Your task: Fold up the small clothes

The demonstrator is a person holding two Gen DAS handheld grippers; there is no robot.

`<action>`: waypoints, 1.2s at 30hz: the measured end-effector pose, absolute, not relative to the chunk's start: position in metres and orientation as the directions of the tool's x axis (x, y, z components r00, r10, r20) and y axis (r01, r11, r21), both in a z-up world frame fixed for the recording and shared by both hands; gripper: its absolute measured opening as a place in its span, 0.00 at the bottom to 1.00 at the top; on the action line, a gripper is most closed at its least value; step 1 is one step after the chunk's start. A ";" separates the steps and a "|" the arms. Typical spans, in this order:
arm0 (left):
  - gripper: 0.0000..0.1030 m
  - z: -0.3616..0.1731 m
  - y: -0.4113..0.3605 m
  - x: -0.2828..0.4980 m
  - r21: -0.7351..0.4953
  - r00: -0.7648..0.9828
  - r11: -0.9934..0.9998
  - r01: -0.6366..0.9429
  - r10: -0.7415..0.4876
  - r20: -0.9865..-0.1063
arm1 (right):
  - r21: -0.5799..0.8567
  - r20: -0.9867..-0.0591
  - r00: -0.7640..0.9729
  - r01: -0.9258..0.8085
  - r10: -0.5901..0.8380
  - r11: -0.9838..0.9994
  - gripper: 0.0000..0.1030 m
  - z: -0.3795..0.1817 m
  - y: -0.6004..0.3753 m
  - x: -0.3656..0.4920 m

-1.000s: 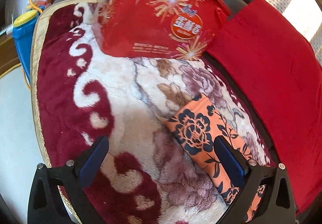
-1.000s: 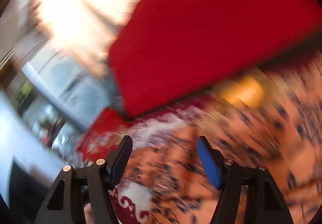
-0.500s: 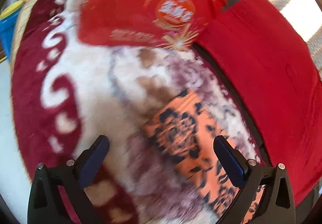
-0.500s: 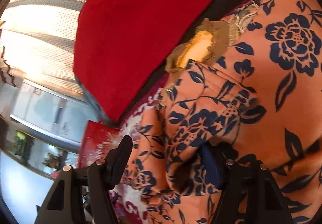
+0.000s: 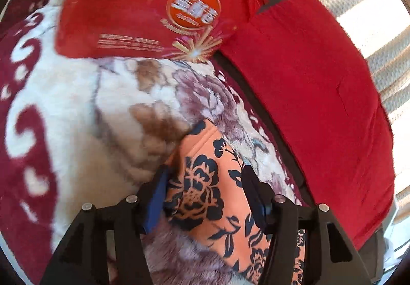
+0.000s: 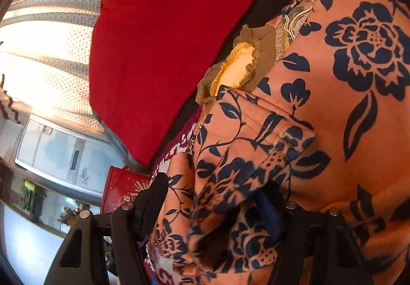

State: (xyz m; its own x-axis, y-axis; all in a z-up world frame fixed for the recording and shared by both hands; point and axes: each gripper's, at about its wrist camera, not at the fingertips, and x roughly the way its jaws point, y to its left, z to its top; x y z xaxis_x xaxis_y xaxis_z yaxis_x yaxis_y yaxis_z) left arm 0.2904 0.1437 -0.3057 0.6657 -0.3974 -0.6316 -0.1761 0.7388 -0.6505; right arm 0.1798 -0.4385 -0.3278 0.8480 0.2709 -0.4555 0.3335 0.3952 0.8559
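garment [image 5: 205, 198]: soft matt printed cloth | blanket [image 5: 89, 111]: thick plush pile | bag [image 5: 143, 3]: glossy plastic, light being reflected | cushion [image 5: 307, 95]: matt cloth

Strong daylight comes through the curtain [image 5: 358, 3], which glares almost white at the upper right of the left view and the upper left of the right view [image 6: 38, 29], leaving the red cushion [image 5: 307, 105] vividly saturated. Both fisheye views bend hard toward dark, vignetted corners. Motion blur smears the blanket [image 5: 51, 131] and the print on the red bag [image 5: 141, 3] in the left view, while in the right view the garment [image 6: 358, 54] is sharp higher up and soft, shadowed near the bottom.
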 end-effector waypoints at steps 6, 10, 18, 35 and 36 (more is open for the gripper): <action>0.59 -0.312 0.147 0.270 -0.647 0.626 0.727 -0.230 -0.399 -0.670 | 0.782 -0.407 0.891 0.225 0.203 0.581 0.66 -0.326 -0.414 0.167; 0.61 -0.307 0.127 0.275 -0.579 0.632 0.784 -0.225 -0.335 -0.699 | 0.782 -0.399 0.895 0.220 0.198 0.584 0.66 -0.326 -0.412 0.168; 0.10 -0.316 0.110 0.310 -0.642 0.634 0.748 -0.167 -0.418 -0.651 | 0.781 -0.386 0.901 0.205 0.197 0.590 0.66 -0.328 -0.407 0.170; 0.07 -0.259 0.191 0.262 -0.480 0.868 0.826 -0.295 0.021 -0.497 | 0.803 -0.302 0.875 0.019 0.379 0.596 0.69 -0.240 -0.387 0.201; 0.07 -0.256 0.190 0.258 -0.467 0.871 0.830 -0.306 0.045 -0.490 | 0.795 -0.303 0.857 -0.012 0.416 0.606 0.69 -0.237 -0.377 0.205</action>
